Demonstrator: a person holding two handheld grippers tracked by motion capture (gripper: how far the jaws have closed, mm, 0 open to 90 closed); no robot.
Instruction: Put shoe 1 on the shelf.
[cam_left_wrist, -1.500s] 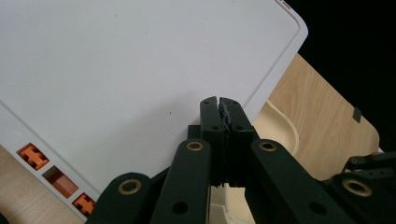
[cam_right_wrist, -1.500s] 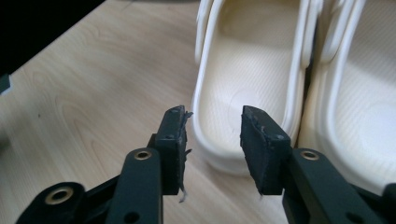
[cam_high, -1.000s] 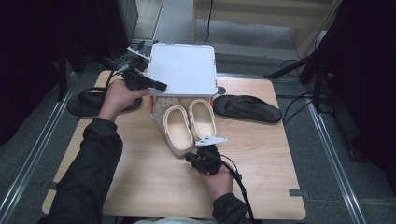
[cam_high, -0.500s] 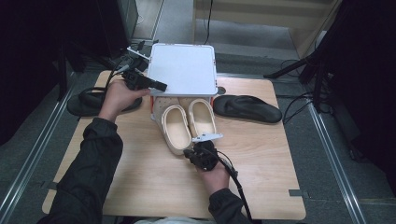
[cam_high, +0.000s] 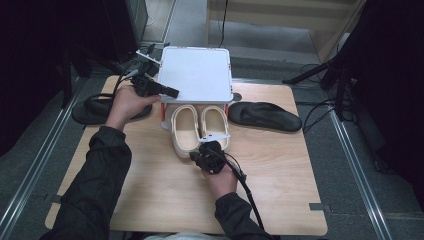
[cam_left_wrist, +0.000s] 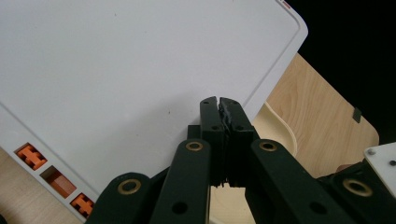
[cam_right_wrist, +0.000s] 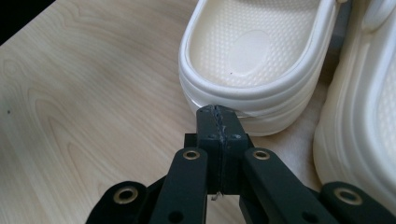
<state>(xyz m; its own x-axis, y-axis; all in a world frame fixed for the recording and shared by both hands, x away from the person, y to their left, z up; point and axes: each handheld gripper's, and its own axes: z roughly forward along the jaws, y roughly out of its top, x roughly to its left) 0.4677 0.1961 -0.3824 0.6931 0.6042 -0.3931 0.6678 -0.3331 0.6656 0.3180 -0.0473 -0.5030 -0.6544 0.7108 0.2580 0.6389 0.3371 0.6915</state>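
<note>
Altogether four pieces of footwear lie on the wooden surface (cam_high: 150, 190): two cream clogs and two black sandals. The left cream clog (cam_high: 184, 131) and the right cream clog (cam_high: 216, 125) sit side by side at the middle of the surface, touching or nearly so, with their long axes running away from the person; their toe ends are tucked under the white tray (cam_high: 196, 74) and their open heels point back toward the person. One black sandal (cam_high: 265, 116) lies to the right of the pair with its long axis across the surface, well apart from the other black sandal (cam_high: 92, 110), which lies at the left edge partly under the person's left hand. The single white tray stands raised on orange legs at the far side of the surface; in the left gripper view three orange fittings show along its rim. No brand, label or writing can be read on any of these things. The left gripper (cam_high: 170, 92) is closed with nothing between its jaws, and its tip rests at the tray's left edge. The right gripper (cam_high: 200, 155) is likewise closed and empty, its jaws pressed together just at the heel rim of the left cream clog; whether it touches the rim cannot be told.
</note>
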